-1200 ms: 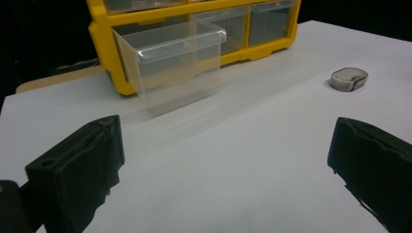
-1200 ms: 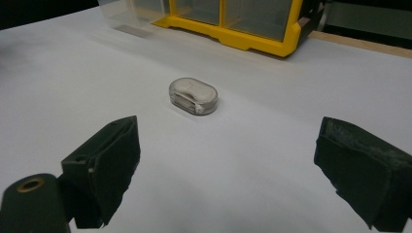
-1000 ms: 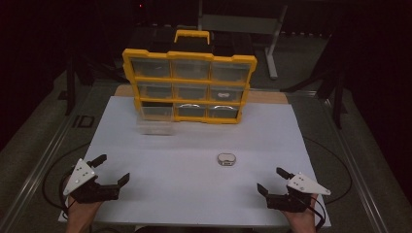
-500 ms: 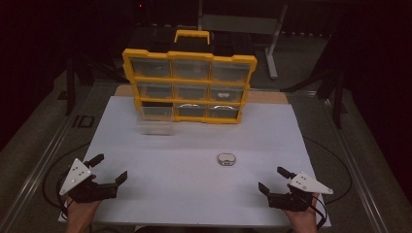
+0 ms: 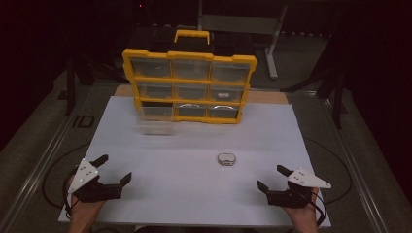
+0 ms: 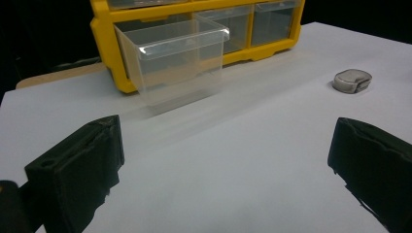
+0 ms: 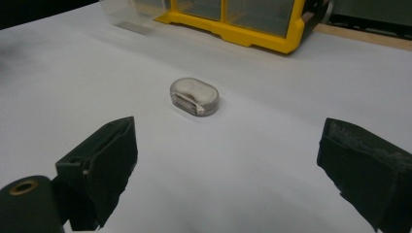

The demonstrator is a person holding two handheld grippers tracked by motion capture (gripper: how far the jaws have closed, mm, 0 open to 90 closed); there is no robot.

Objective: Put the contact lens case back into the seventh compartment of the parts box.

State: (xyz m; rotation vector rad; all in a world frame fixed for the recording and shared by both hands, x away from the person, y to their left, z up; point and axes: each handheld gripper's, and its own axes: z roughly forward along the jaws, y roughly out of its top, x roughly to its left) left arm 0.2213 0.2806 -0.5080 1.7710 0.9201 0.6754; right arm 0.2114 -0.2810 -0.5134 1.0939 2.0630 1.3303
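Grippers at the near edge of the white table [image 5: 194, 194]: left gripper [image 5: 112, 171] and right gripper [image 5: 272, 178], jaws spread, holding nothing. Beyond the right one lies a small metal case [image 5: 226, 158]; farther back, a clear drawer [image 5: 154, 121] stands before the yellow organizer [image 5: 189, 85].

The high view looks forward and down from above the person's side, taking in the whole table [image 5: 194, 145] with the organizer [image 5: 189, 85] at its far edge. The left tool view sits low near the table's surface, facing the organizer and a clear bin [image 6: 177, 63] close ahead. The right tool view, equally low, faces a small metal piece [image 7: 195, 96] nearby. All three share that piece and the organizer.
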